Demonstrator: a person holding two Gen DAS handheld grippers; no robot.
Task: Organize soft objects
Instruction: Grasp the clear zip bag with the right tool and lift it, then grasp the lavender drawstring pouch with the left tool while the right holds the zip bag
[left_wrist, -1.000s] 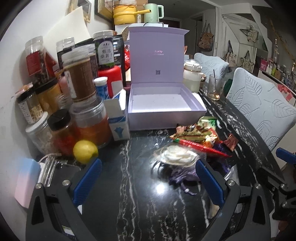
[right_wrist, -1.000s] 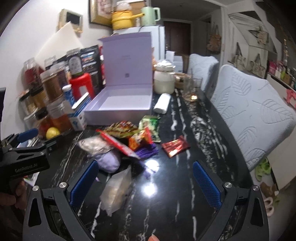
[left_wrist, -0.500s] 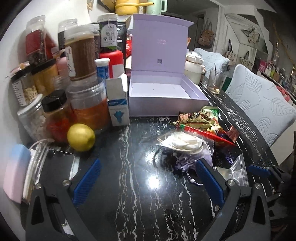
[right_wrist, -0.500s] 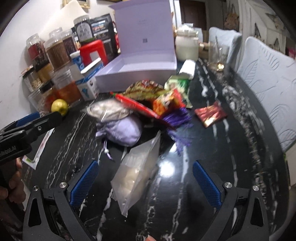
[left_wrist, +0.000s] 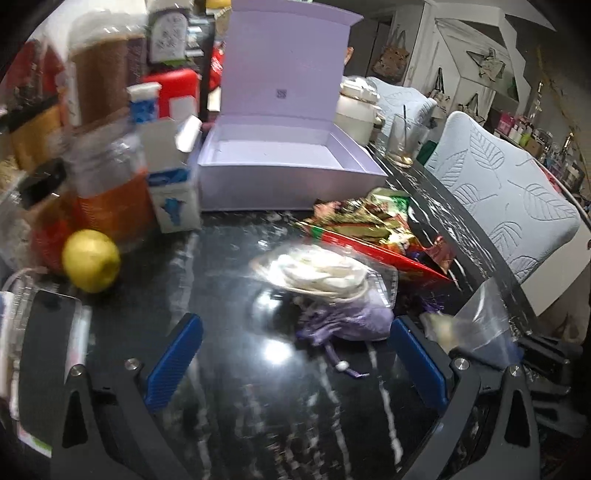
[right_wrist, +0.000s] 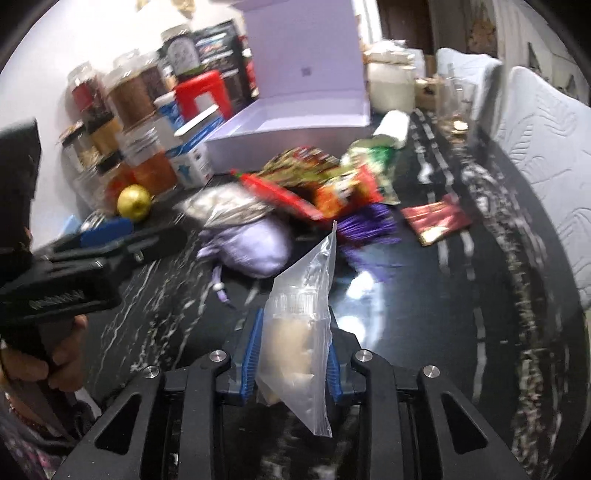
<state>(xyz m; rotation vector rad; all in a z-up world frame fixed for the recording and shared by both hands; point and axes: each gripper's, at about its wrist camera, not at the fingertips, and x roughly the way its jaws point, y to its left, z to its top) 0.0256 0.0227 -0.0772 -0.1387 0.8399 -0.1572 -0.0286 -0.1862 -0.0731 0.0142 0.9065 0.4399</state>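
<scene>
Right gripper (right_wrist: 293, 354) fingers just closed onto clear zip bag (right_wrist: 301, 314), both grippers lower over black table (left_wrist: 229, 280), left gripper (left_wrist: 291, 354) fingers wide open, empty, lavender pouch (left_wrist: 354, 321) just ahead.

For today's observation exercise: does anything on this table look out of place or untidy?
Yes. Snack packets, a lilac pouch and a bag of white pads lie heaped on the black table, while the open lilac box behind them holds nothing. The right gripper, its jaws just closed, pinches a clear zip bag.
</scene>
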